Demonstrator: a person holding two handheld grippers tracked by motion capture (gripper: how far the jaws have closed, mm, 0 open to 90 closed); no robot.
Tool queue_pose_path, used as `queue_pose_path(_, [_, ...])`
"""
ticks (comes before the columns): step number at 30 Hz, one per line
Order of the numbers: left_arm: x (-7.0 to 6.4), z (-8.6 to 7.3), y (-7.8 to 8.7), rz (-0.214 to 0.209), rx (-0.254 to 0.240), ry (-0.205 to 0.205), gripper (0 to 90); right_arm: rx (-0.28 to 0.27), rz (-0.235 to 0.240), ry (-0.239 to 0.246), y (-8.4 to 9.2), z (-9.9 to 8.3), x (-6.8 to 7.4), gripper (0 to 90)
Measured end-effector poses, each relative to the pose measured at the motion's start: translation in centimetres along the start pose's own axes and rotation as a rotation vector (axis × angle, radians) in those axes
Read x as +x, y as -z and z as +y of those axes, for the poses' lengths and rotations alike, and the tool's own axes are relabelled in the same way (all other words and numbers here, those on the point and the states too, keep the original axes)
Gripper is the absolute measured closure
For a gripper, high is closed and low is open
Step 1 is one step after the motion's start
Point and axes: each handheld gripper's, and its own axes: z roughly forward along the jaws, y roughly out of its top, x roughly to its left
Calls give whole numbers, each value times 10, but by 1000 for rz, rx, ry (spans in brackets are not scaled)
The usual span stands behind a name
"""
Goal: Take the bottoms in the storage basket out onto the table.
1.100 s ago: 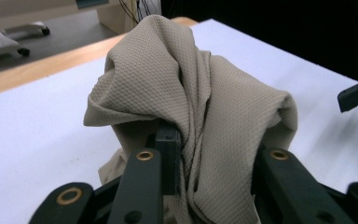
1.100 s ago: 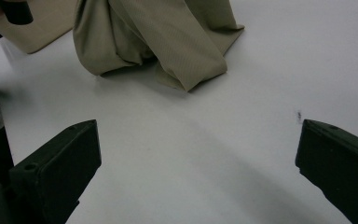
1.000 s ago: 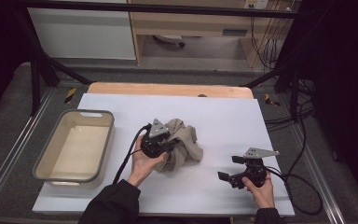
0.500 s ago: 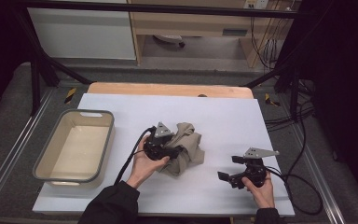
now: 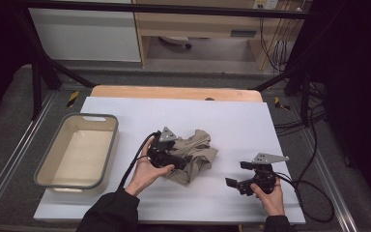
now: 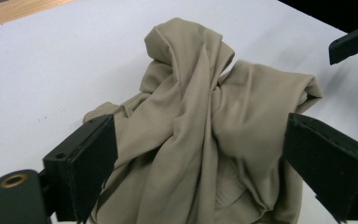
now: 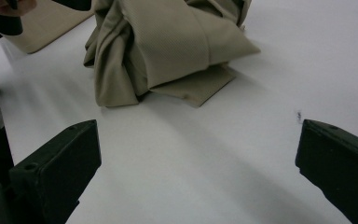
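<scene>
Grey-rimmed plastic tub [image 5: 53,176] sits left on the white surface [image 5: 251,121]. Left claw [image 5: 181,157] — jaws just opened, standing apart around the crumpled beige cloth [image 5: 195,154], which lies mid-surface. Right claw [image 5: 236,175] — jaws apart, well clear of it.

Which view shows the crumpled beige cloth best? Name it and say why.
The left gripper view: the cloth sits close up, folds sharp, between wide jaws. The right gripper view shows its lower edge, top cropped. The high view shows it small beside the left gripper.
</scene>
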Motion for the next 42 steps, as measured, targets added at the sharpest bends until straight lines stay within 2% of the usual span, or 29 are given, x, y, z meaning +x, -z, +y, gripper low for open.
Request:
queue_pose_path(6, [0, -1, 9, 20, 8, -10, 73, 2, -1, -1, 0, 0, 0, 6])
queue_pose_path(12, [4, -9, 22, 38, 10, -12, 70, 1, -1, -4, 0, 0, 0, 5])
queue_pose_path(23, [18, -35, 39, 74, 10, 13, 66, 3, -2, -2, 0, 0, 0, 5])
queue_pose_path(34, [27, -64, 57, 87, -6, 59, 65, 4, -2, -1, -1, 0, 0, 6])
queue_pose_path(42, [30, -83, 69, 93, -1, 70, 63, 7, -3, -2, -1, 0, 0, 6])
